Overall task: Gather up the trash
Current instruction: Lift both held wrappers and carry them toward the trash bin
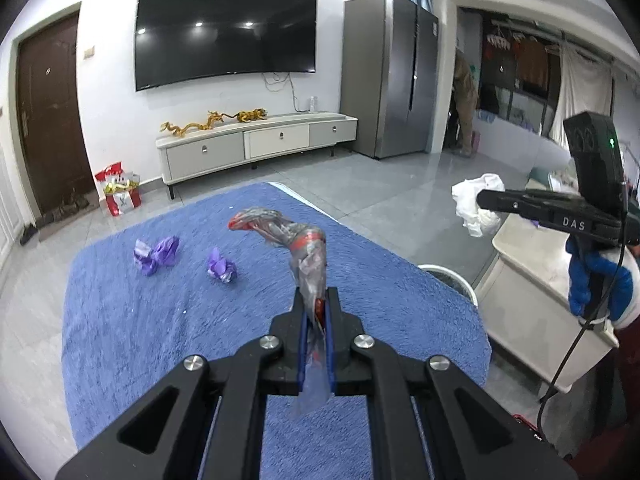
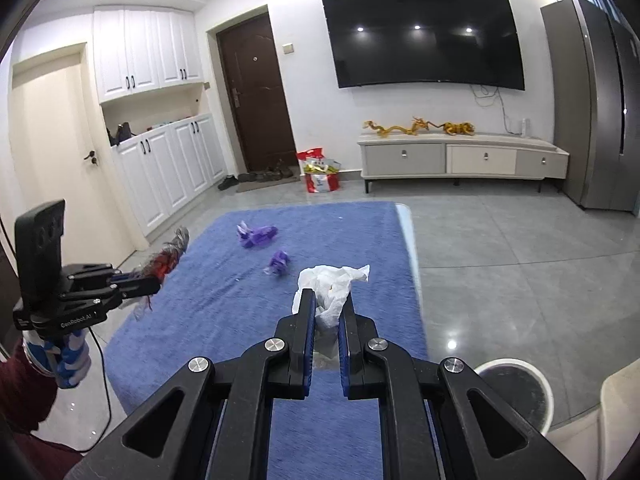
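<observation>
Blue cloth (image 1: 160,320), crumpled purple wrappers (image 1: 156,256), twisted clear wrapper (image 1: 296,240), white tissue (image 2: 332,284)

Right gripper (image 2: 327,300) clamps a white crumpled tissue (image 2: 330,284) above a blue rug (image 2: 224,300); 2 purple wrappers (image 2: 258,236) lie near the rug's far edge.

Bin (image 2: 516,392) half behind finger, person (image 1: 466,104) partly behind fridge (image 1: 390,76)
</observation>
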Action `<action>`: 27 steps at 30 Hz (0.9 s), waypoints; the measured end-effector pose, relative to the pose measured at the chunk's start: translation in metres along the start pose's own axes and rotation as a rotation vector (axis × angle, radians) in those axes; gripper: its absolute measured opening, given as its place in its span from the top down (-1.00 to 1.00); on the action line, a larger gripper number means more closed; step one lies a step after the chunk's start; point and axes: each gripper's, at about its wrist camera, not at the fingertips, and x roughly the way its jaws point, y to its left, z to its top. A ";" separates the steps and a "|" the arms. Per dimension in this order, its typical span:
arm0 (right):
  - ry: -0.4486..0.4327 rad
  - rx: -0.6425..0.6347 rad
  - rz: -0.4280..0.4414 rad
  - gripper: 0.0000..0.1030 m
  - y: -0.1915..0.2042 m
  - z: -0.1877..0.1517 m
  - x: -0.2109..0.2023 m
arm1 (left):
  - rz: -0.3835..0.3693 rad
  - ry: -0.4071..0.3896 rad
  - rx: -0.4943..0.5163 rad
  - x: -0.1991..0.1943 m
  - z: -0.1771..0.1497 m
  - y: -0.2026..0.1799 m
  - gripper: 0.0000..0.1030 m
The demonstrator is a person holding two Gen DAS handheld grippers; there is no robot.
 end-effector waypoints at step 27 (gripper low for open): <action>-0.017 0.183 -0.139 0.80 -0.130 -0.074 -0.049 | -0.023 0.140 0.308 0.086 0.041 -0.144 0.87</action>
